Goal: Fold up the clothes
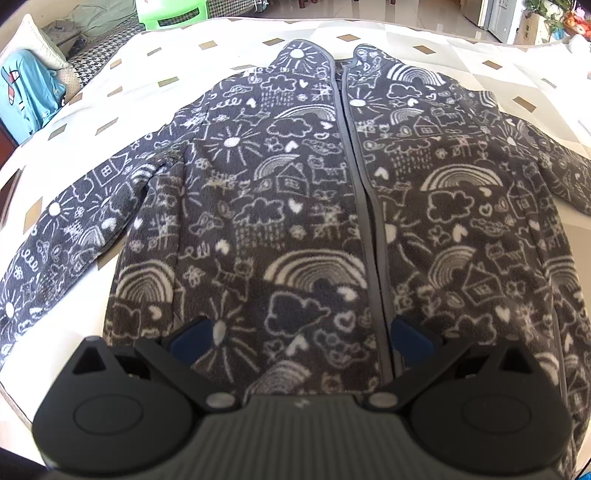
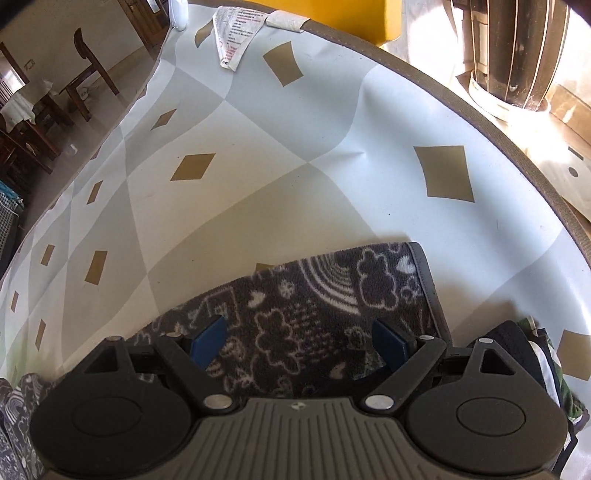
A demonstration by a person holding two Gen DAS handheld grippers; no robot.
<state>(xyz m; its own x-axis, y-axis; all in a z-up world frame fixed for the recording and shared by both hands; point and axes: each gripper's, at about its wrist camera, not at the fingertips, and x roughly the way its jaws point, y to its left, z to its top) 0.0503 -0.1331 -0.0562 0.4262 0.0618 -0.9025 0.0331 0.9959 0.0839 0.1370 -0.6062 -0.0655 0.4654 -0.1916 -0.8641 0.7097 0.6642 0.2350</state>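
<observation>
A dark grey fleece jacket (image 1: 295,192) with white doodle prints lies flat and zipped on the table, collar at the far side, both sleeves spread outward. My left gripper (image 1: 301,338) is open, just above the jacket's lower hem near the zipper, holding nothing. In the right wrist view one sleeve end (image 2: 332,306) with its grey cuff trim lies on the cloth. My right gripper (image 2: 301,341) is open, its blue pads (image 2: 208,341) standing either side of the sleeve just above it.
The table wears a white and grey cloth with tan diamonds (image 2: 258,147). A folded paper leaflet (image 2: 236,33) lies at its far edge. Other folded fabric (image 2: 535,362) sits by the right gripper. A sofa with a blue garment (image 1: 26,96) stands beyond the table's left.
</observation>
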